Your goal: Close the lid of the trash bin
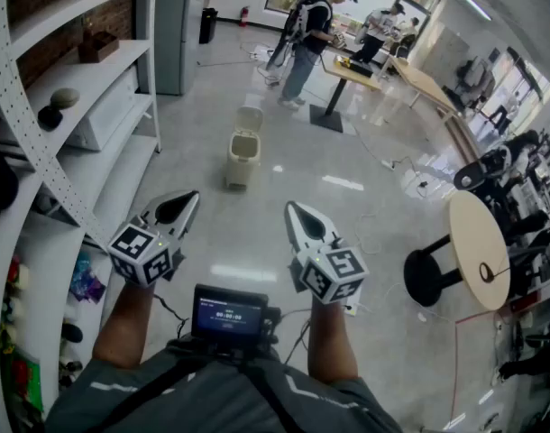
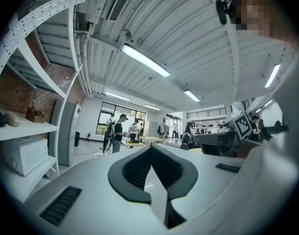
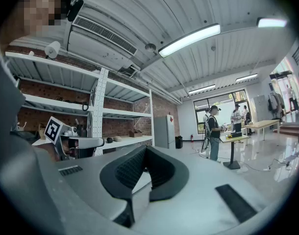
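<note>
A small cream trash bin [image 1: 241, 158] stands on the grey floor some way ahead, its lid [image 1: 250, 117] tipped up and back, open. My left gripper [image 1: 190, 198] is held low in front of me, well short of the bin and to its left, jaws together and empty. My right gripper [image 1: 291, 209] hovers beside it, right of the bin, also shut on nothing. In the left gripper view the left gripper [image 2: 150, 151] points level across the room; the bin is not visible there. The right gripper [image 3: 144, 150] likewise shows closed tips and no bin.
White shelving [image 1: 95, 79] with a microwave and small items runs along the left. A person [image 1: 311, 34] stands at a table behind the bin. A round table [image 1: 481, 242] and black stool [image 1: 428, 278] sit to the right, with cables on the floor.
</note>
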### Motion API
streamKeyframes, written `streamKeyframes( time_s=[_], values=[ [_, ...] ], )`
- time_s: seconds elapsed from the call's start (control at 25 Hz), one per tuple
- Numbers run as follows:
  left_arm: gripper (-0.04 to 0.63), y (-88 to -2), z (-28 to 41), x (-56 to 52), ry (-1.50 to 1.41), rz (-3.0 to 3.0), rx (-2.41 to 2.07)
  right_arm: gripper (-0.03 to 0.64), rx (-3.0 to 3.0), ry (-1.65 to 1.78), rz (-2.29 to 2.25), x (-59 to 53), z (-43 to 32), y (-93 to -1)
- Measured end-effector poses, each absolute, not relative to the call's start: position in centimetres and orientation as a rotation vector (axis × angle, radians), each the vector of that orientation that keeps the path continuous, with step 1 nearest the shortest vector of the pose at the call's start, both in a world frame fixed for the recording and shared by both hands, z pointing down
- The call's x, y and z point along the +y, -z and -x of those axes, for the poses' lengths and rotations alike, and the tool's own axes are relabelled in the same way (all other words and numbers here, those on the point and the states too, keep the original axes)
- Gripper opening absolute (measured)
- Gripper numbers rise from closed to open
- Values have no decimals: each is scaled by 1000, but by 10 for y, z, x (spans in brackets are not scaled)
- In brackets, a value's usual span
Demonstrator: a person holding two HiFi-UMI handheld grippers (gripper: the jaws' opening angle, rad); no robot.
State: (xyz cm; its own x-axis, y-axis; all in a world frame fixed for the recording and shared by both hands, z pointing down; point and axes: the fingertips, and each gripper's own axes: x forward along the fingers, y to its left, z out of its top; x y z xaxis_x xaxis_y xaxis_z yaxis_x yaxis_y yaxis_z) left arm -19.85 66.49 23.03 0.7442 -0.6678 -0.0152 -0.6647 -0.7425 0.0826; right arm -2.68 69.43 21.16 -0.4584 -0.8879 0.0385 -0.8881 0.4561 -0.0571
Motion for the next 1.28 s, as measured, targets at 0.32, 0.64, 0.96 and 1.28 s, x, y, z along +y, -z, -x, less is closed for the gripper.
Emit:
streamKeyframes(
  time_s=[0.32,0.64,0.96,1.28],
  values=[
    [-6,-230,200,666,93,-2859,-1097,9,-2679,-115,-1616,693,29,-216],
    [-6,-234,207,667,99,-2847,-1107,9,-2677,-130,-1626,689,33,-219],
    [-6,-233,229,662,112,-2842,-1097,11,-2725,-175,-1593,686,59,-221],
    [-6,-239,253,650,137,-2840,-1047,11,-2723,-136,-1628,685,87,-219]
  ],
)
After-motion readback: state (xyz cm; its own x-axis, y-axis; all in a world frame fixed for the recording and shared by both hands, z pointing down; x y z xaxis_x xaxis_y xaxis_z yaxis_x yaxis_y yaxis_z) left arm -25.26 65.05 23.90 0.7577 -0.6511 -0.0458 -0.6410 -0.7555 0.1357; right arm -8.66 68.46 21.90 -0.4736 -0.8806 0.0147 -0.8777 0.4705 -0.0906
